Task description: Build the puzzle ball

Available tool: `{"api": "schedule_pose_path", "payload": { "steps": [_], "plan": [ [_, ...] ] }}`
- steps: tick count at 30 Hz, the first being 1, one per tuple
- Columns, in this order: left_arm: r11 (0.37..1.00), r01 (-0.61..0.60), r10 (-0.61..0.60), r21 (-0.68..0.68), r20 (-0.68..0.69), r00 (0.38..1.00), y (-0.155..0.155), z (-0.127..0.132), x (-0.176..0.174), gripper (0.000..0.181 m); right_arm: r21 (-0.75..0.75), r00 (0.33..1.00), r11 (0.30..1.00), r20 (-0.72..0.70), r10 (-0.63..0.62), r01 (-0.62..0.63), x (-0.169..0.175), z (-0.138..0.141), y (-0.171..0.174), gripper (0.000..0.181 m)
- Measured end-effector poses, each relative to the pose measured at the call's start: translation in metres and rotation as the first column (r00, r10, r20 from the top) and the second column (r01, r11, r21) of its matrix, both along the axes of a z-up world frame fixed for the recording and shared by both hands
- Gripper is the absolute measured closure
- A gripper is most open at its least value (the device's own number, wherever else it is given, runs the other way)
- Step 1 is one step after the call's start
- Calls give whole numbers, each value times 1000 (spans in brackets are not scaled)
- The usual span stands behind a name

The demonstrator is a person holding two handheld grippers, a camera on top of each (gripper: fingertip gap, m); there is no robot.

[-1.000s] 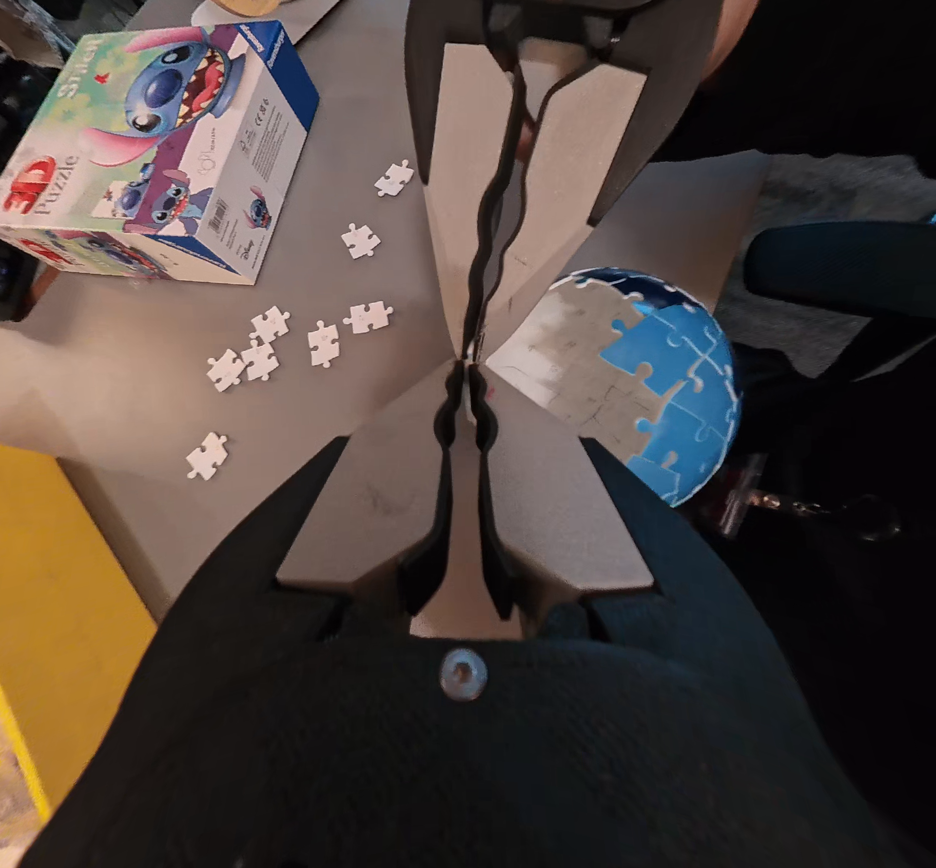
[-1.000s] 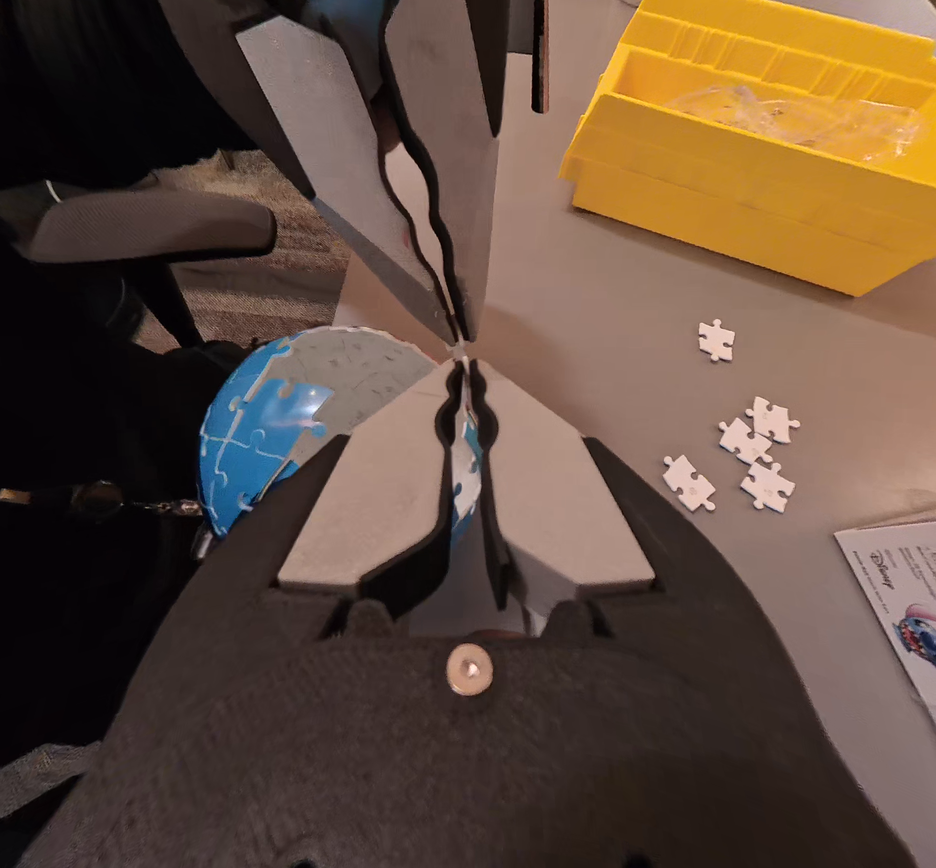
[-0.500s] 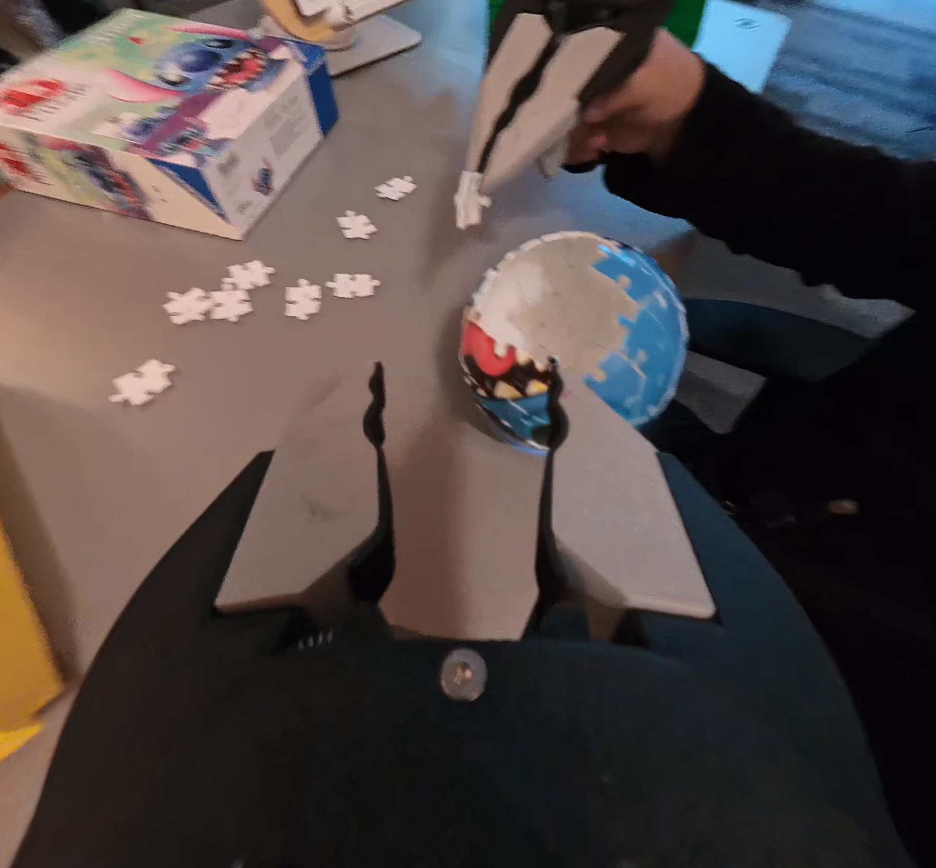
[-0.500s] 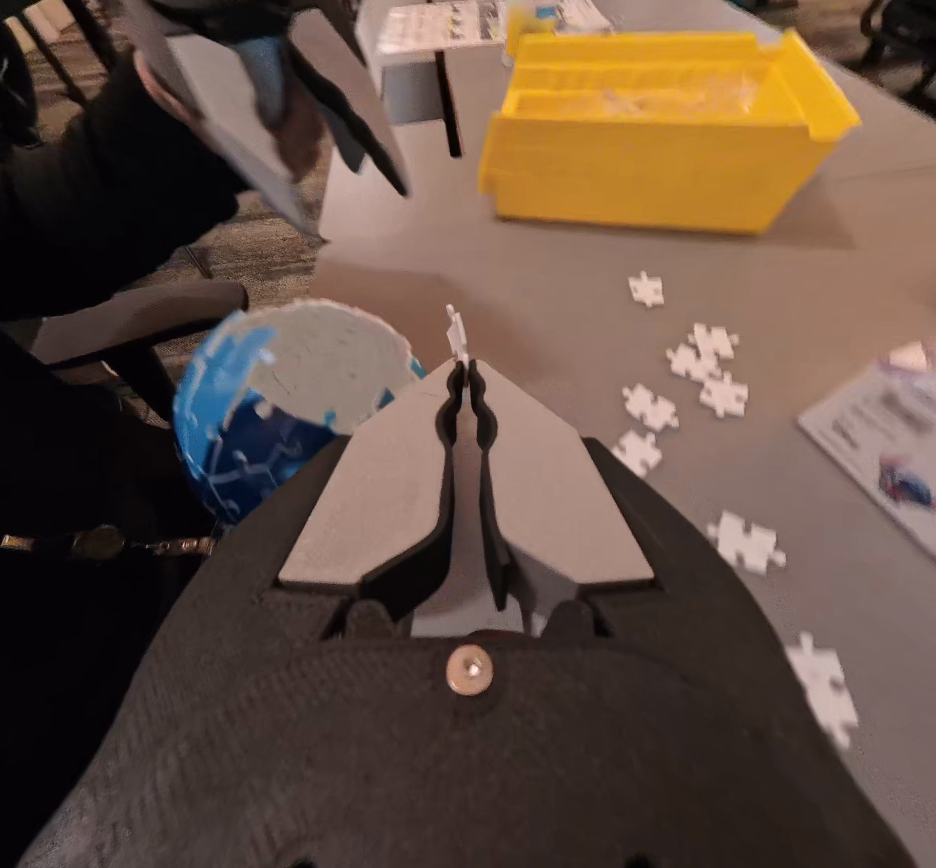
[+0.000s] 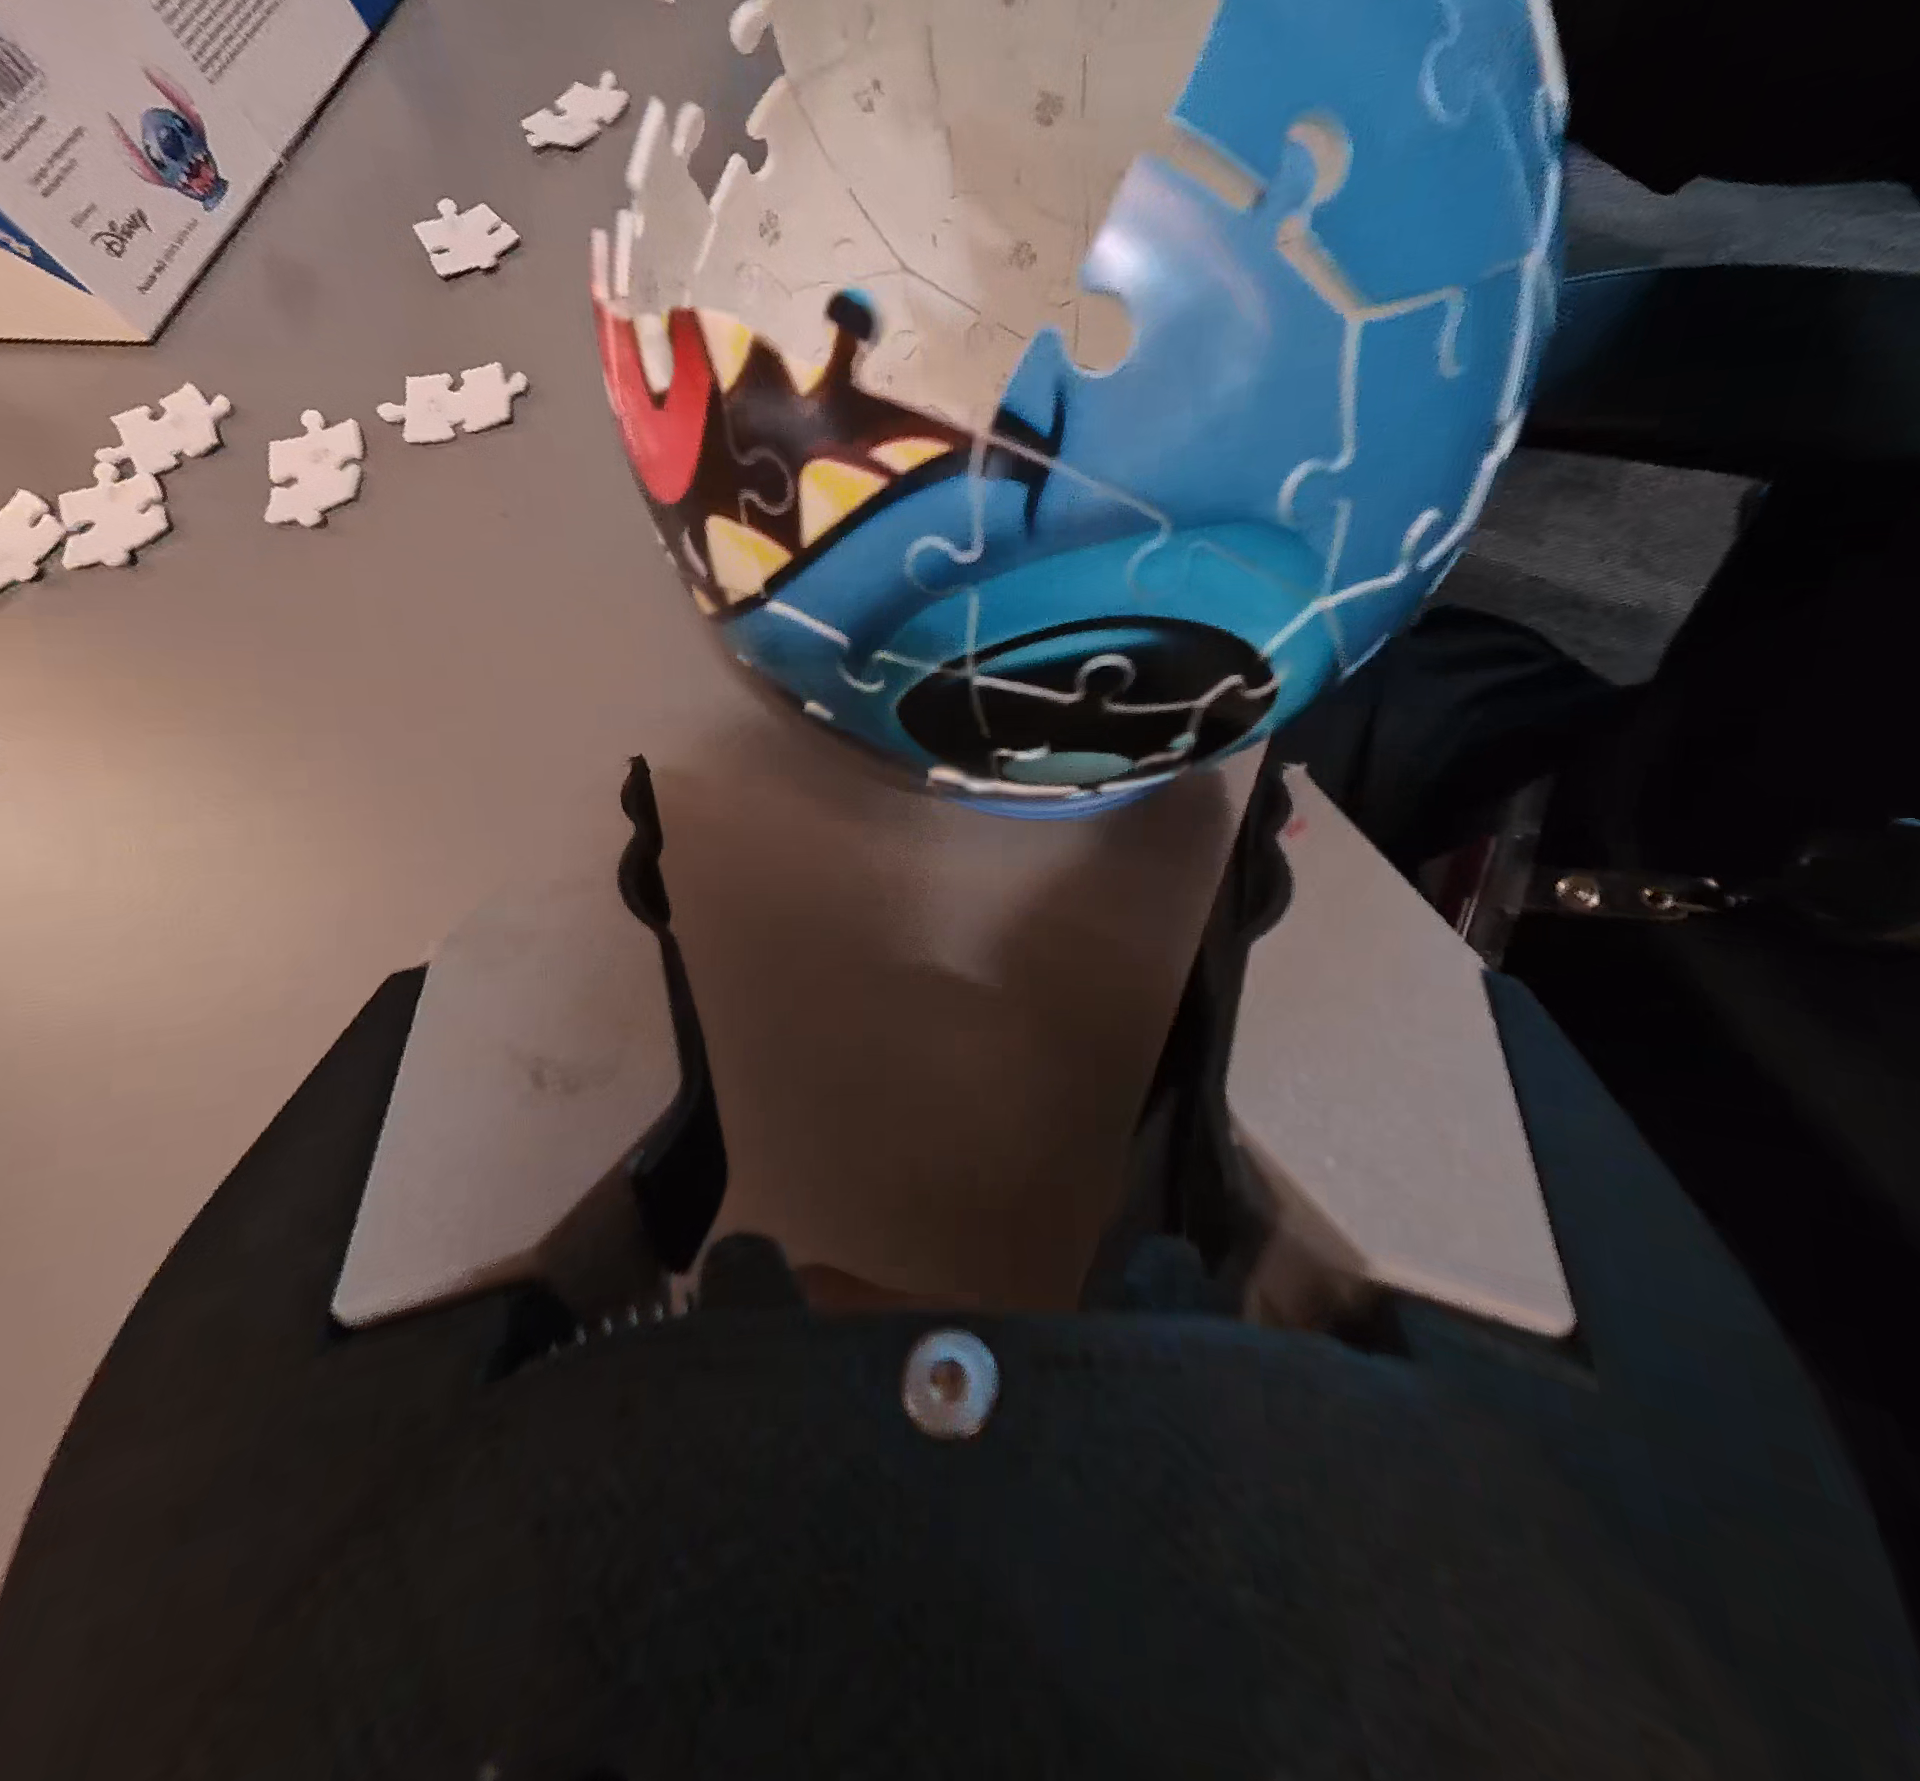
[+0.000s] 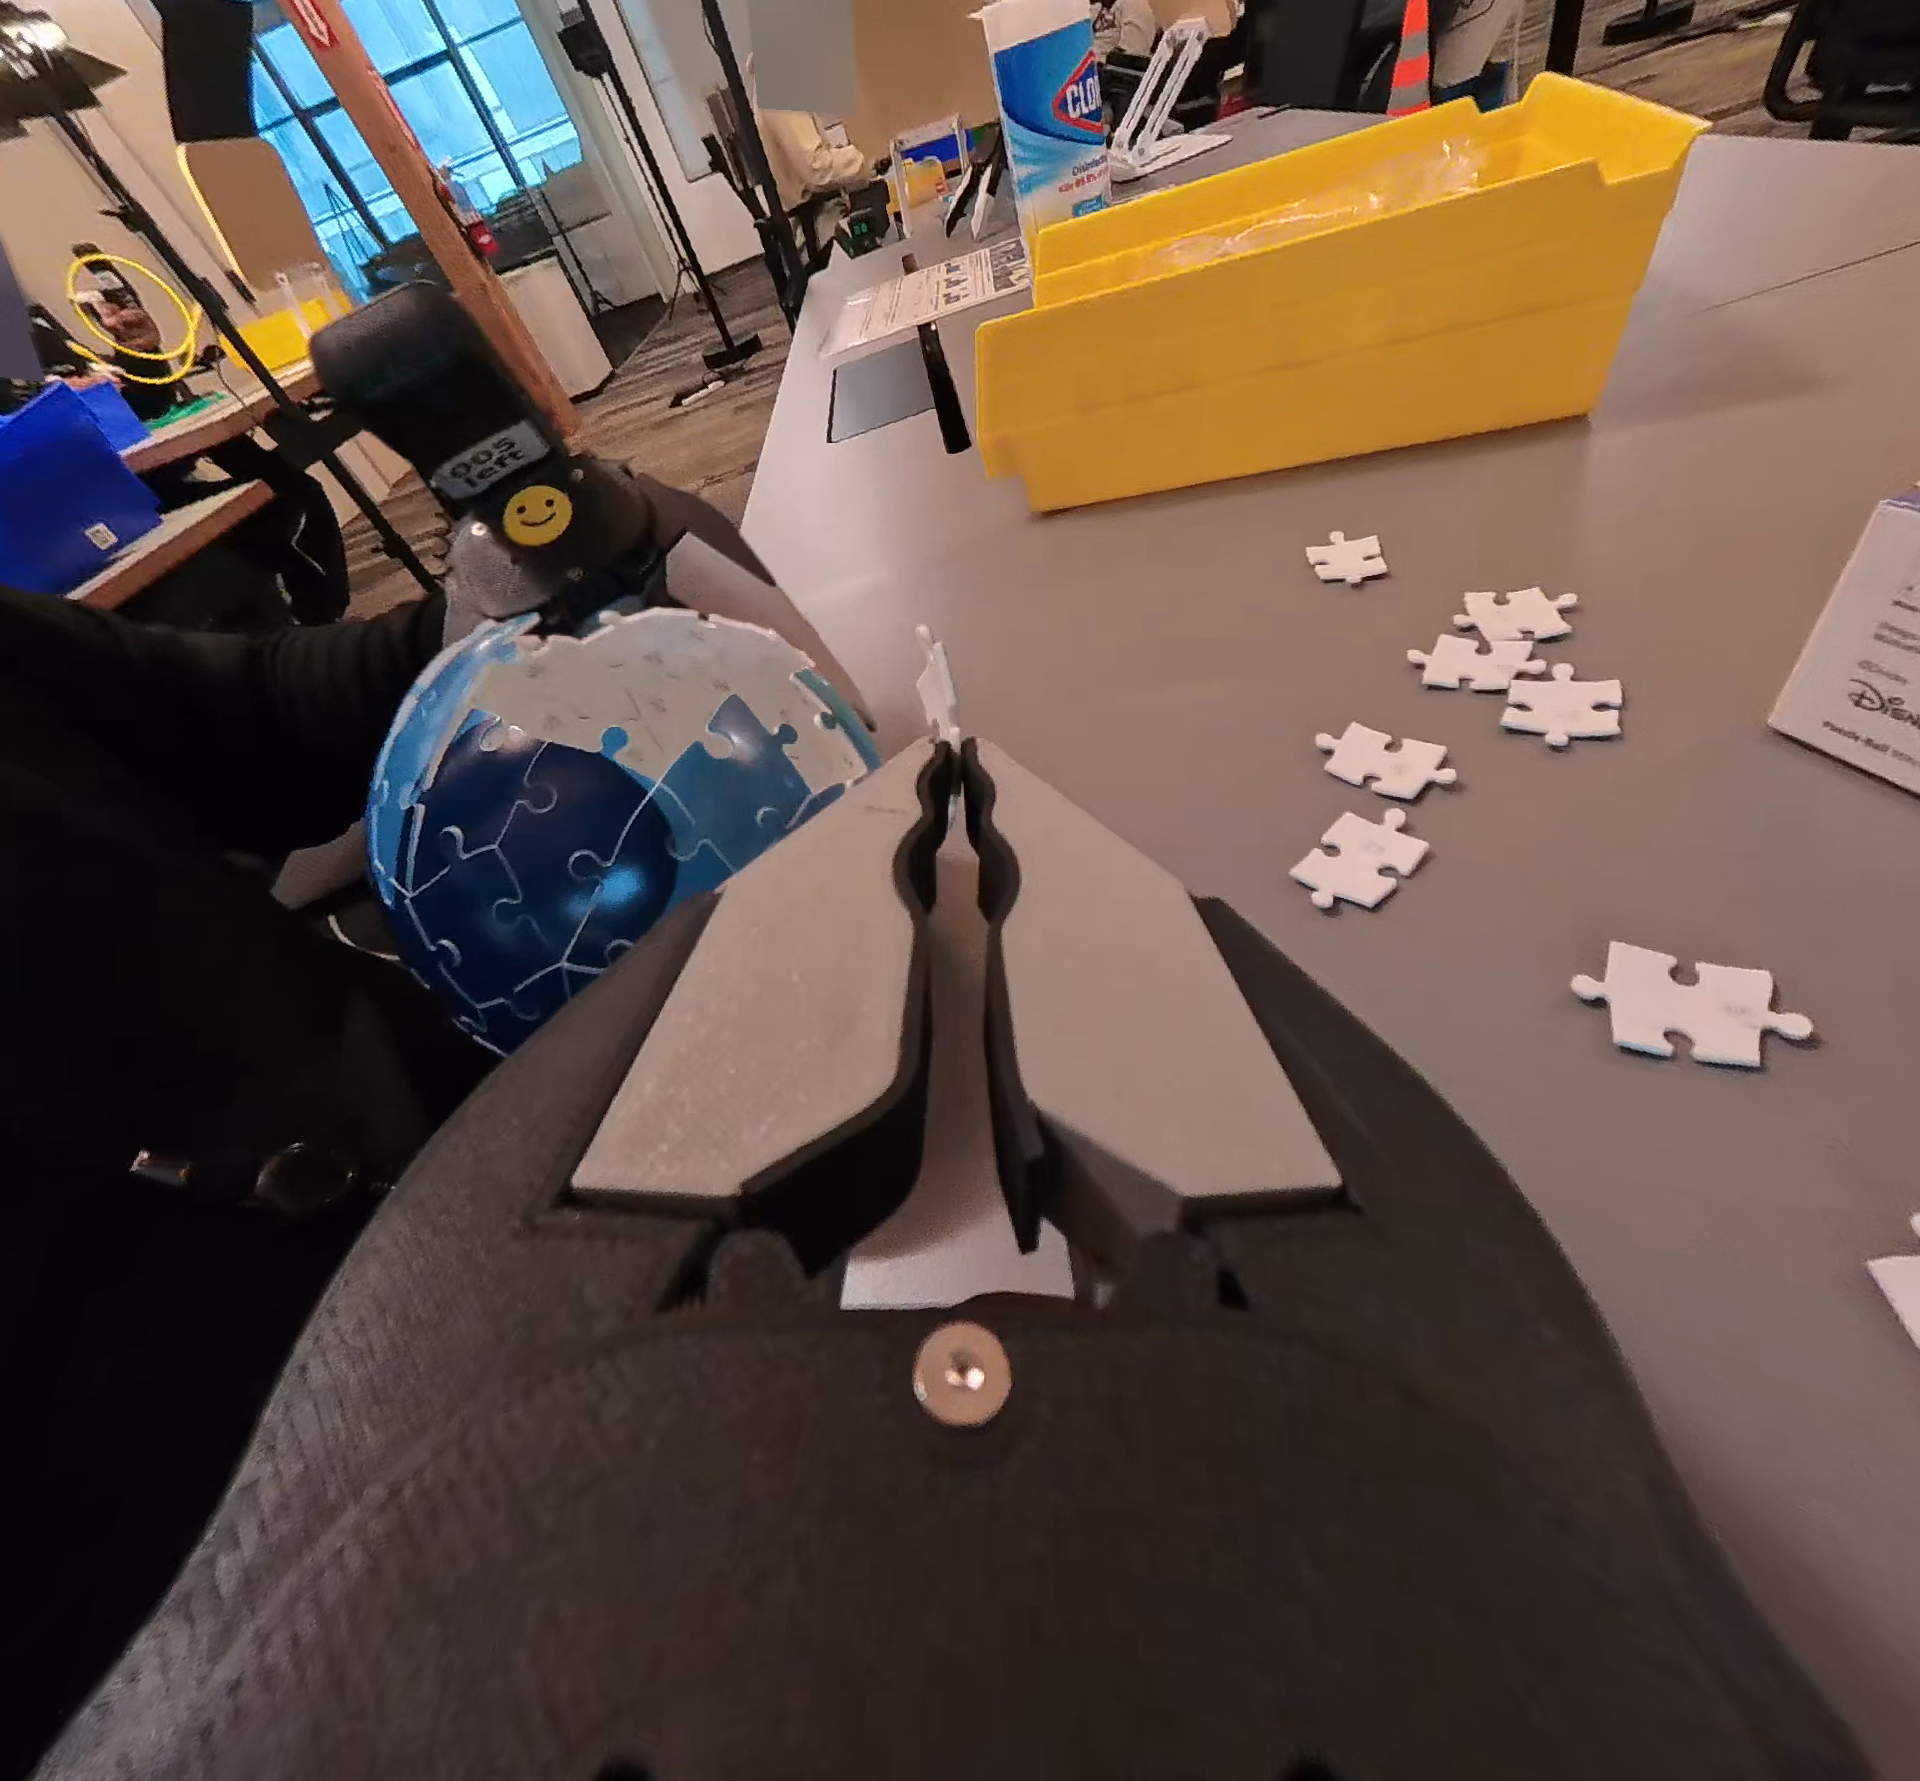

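Item: puzzle ball (image 5: 1195,297), part-built, blue shell with a toothed mouth and a dark eye printed on it, a wide opening at the top showing the pale inner faces of its pieces. Location: near edge of the grey table (image 6: 1247,609), by the seated person's dark sleeve.

Left claw (image 5: 951,796): released, jaws spread wide, tips flanking the ball's underside; whether they touch it cannot be told. From the right wrist view this claw sits against the far side of the ball.

Right claw (image 6: 954,755): clenched on a single white puzzle piece (image 6: 935,677), held upright and edge-on, just beside the ball's open rim but apart from it.

Loose stock: white pieces (image 6: 1455,692), face down, scattered toward the table's middle and right edge, well apart from the ball; also seen in the left wrist view near the puzzle box (image 5: 156,121).

Other fittings: yellow bin (image 6: 1299,329) at the far edge; wipes canister (image 6: 1049,90) behind it.

Step in hand, as judged: steadying the ball with the left claw while the right brings a piece to the gap.

Next move, as judged: close the left jaws gently on the shell, turn the piece so its tabs match the rim's notches, then press it in lightly; hard pressure could buckle the open shell.
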State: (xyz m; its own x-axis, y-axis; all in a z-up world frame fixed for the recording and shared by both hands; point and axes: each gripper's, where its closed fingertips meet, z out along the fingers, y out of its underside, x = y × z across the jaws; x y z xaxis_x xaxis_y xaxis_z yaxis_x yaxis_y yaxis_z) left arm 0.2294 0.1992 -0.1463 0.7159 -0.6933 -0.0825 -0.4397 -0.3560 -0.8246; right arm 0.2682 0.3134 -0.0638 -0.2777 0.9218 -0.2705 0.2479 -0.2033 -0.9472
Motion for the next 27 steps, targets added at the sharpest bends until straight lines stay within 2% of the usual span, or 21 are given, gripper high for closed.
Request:
{"api": "schedule_pose_path", "payload": {
  "steps": [3, 6, 10, 14, 18, 24, 27],
  "plan": [
    [998, -17, 16, 55, 5, 1000, 2, 6, 6, 69, 60, 999, 998, 26, -25, 24, 5, -8, 7, 181],
    [997, -11, 11, 71, 5, 1000, 2, 8, 9, 72, 160, 992, 985, 97, -82, 66, 14, -27, 20, 181],
    [997, 27, -29, 74, 28, 999, -1, 11, 13, 83, 130, 985, 990, 159, -71, 50, 21, -45, 20, 181],
    [997, 38, -44, 61, 107, 993, -4, 21, 11, 86, 155, 978, 987, 193, -75, 45, 21, -52, 18, 181],
    [995, 36, -47, 93, 122, 991, -6, 31, 5, 89, 191, 971, 981, 226, -71, 27, 20, -59, 15, 181],
    [987, 62, -95, 145, 234, 968, -10, 62, 6, 97, 191, 980, 980, 171, -97, 64, 20, -48, 19, 181],
    [995, 48, -63, 91, 179, 982, -12, 48, -1, 82, 152, 990, 984, 95, -106, 91, 20, -32, 20, 181]
  ]
}}
